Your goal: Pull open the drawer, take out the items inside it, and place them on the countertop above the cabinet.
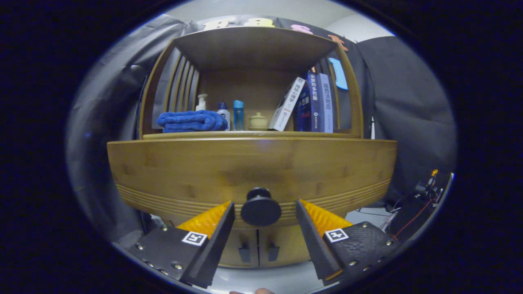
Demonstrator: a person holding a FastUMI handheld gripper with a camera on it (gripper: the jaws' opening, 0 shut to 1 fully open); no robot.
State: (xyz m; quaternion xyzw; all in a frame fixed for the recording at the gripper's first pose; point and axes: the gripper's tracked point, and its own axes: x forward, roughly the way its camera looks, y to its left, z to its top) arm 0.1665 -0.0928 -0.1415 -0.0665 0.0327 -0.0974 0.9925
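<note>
A wooden drawer front (249, 167) faces the camera, its round dark knob (260, 209) sitting between the 2 spread fingers of the gripper (264, 208), neither finger touching it. Above the drawer, the countertop (251, 134) carries a folded blue towel (191, 121), 3 small bottles (223, 114), a lidded jar (258, 121) and leaning books (310, 102). Below, 2 cabinet doors (258, 244) meet, each with a small dark handle.

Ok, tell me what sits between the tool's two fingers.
In the gripper view, the drawer's round knob sits between the open tool's fingers, a gap on either side; neither finger touches it.
</note>
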